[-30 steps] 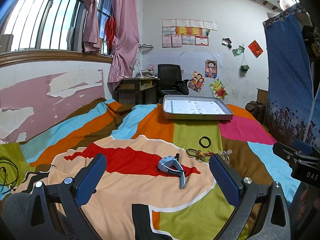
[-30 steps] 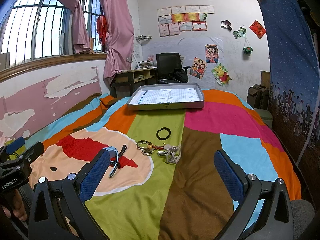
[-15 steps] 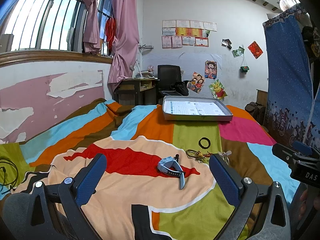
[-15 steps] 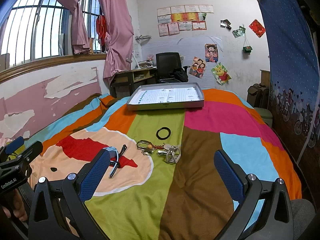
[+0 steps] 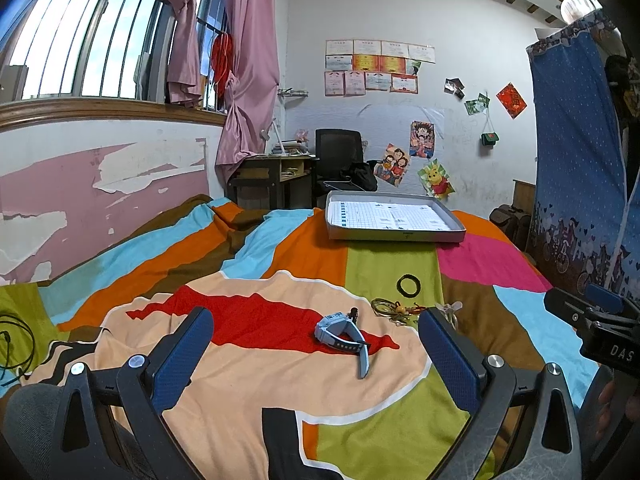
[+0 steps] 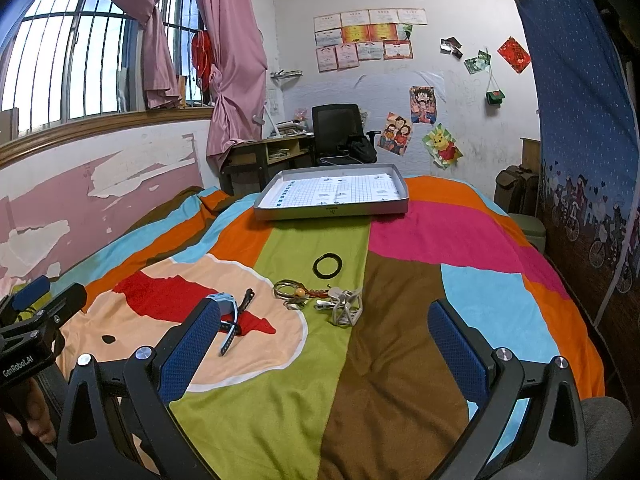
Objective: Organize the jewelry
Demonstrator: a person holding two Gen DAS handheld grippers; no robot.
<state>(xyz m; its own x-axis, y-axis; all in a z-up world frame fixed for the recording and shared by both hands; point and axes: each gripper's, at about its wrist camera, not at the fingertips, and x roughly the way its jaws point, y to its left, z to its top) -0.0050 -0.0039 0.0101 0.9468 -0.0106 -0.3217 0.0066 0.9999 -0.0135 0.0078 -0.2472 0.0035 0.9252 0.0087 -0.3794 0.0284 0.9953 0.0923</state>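
A light-blue watch lies on the red patch of the bedspread, just ahead of my open left gripper. Beyond it lie a dark hair clip, a tangle of gold rings with a red cord, a white clip and a black ring. A grey tray lined with gridded paper rests at the far end of the bed. My right gripper is open and empty, hovering near the white clip and to its right.
A striped, multicoloured bedspread covers the bed. A pink peeling wall and window run along the left; a desk and black chair stand behind the tray. A blue curtain hangs at the right. Black cable lies at the left edge.
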